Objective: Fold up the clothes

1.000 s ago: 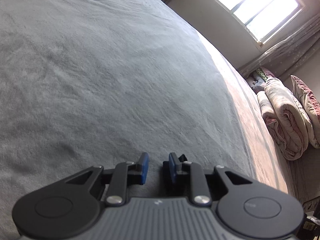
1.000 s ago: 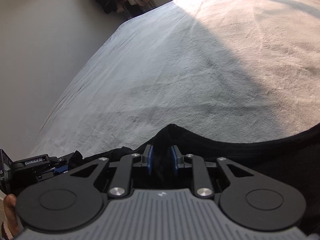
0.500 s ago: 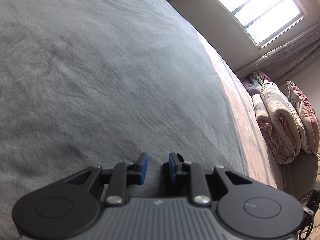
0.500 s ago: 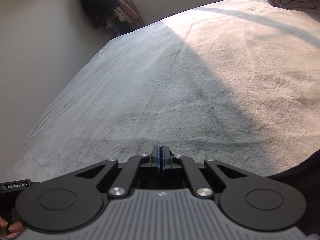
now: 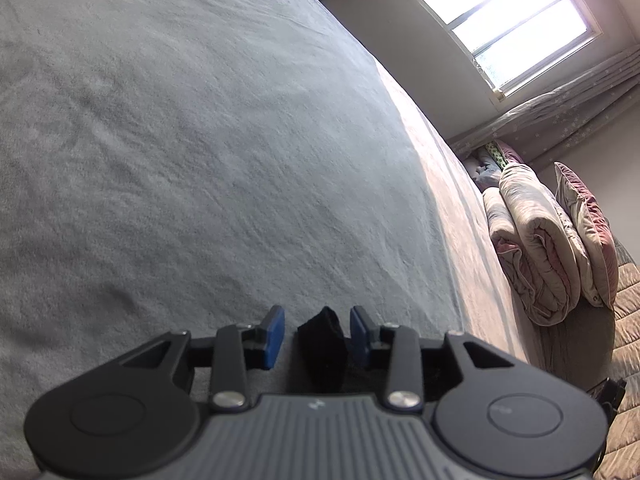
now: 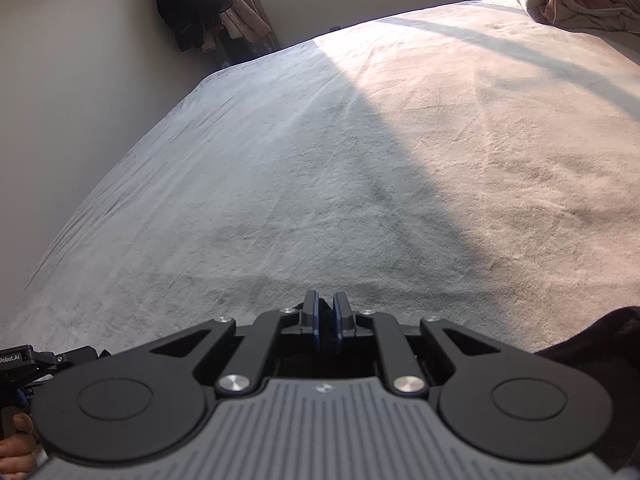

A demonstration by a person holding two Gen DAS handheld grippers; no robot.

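Note:
A black garment shows as a small peaked fold (image 5: 323,344) between the jaws of my left gripper (image 5: 318,334), low over the grey bed cover (image 5: 200,160). Those jaws are opening: the fold leans near the right pad, clear of the left pad. In the right wrist view, more of the black garment (image 6: 600,344) lies at the lower right edge. My right gripper (image 6: 327,318) is opening too, its blue pads a narrow slit apart. The slit is dark, and I cannot tell whether cloth is in it.
The bed cover (image 6: 360,180) stretches far ahead, part in sunlight. A rolled quilt and pillows (image 5: 548,248) lie at the bed's right end under a window (image 5: 500,20). Dark clothes (image 6: 192,4) hang in the far corner by a wall. A hand (image 6: 16,444) shows at lower left.
The left jaws have spread wider and a black fold now shows between them. The right jaws closed fully, then parted slightly; the black cloth once in front of them now shows only at lower right.

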